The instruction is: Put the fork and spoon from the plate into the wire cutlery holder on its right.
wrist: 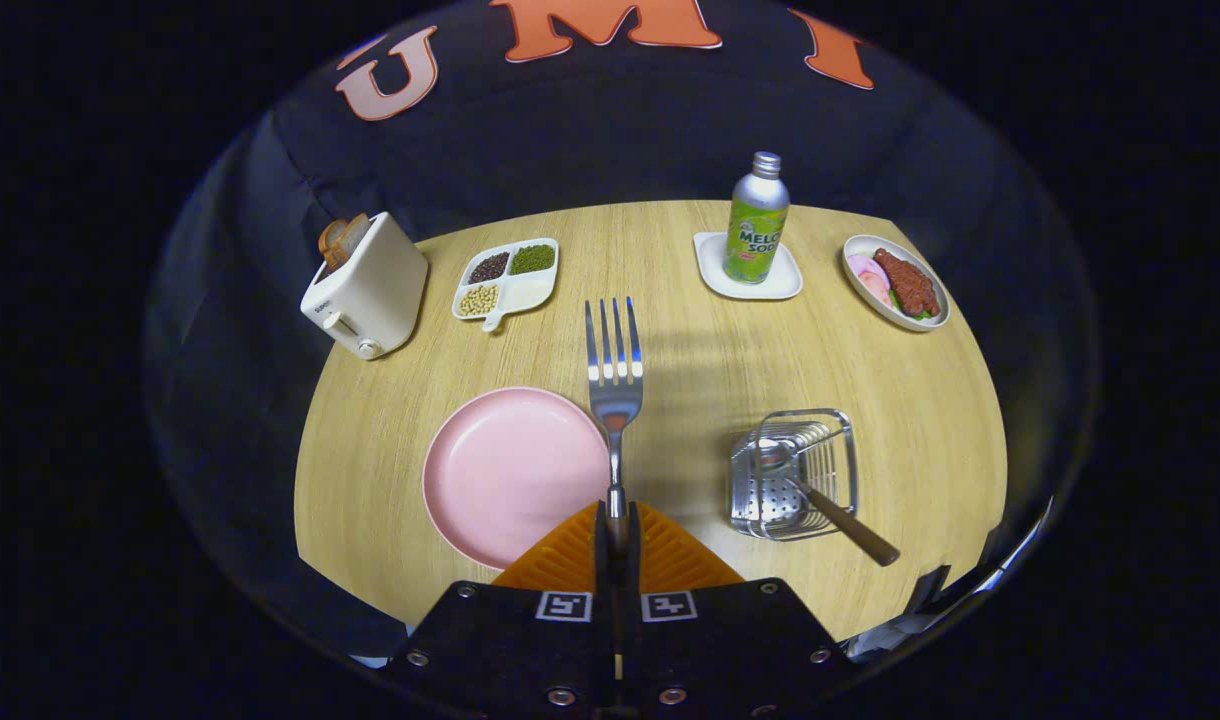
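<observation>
I have the fork [614, 380] clamped by its handle between the two fingers of the gripper [616, 530], both pressing on it, so the tines stick out ahead of me and point toward the far side of the table [690, 340]. The fork is lifted off the surface, held over the right rim of the pink plate [510, 475], which lies bare just left of my fingers.

To the right of the fingers I see the wire cutlery holder [795, 470] standing on the table, apart from the plate. The spoon [820, 505] already sits in it, bowl end down inside the basket and its brown handle leaning out toward the near right.

Further out, beyond the fork tines, a white divided dish [507, 280] holds dark beans, green beans and pale beans in separate compartments. Left of that stands a cream toaster [367, 290] with slices of bread poking from its slot. On the far right side a green soda bottle [757, 230] stands upright on a white square coaster [748, 270], and beside it an oval dish of food [895, 282], red and pink pieces, rests near the table edge.
</observation>
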`<move>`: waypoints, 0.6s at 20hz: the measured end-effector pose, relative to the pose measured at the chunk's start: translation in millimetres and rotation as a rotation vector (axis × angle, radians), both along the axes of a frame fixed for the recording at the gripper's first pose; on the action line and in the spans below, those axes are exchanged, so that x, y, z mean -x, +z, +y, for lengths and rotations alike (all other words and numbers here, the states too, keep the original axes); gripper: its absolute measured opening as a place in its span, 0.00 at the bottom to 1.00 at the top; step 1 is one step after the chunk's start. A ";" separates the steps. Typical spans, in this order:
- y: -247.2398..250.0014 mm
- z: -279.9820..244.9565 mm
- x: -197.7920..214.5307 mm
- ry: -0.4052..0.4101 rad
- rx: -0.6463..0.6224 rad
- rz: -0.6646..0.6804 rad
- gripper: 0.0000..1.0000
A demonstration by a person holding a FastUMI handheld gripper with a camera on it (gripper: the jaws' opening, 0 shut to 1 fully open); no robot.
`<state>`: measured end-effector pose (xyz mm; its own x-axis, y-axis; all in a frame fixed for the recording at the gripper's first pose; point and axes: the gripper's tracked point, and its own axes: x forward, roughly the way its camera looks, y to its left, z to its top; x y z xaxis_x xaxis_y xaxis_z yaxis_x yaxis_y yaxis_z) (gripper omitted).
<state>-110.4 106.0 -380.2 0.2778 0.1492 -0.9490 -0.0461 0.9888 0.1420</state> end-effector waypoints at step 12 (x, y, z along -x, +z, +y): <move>-3.4 -87.8 30.3 0.051 0.094 0.212 0.04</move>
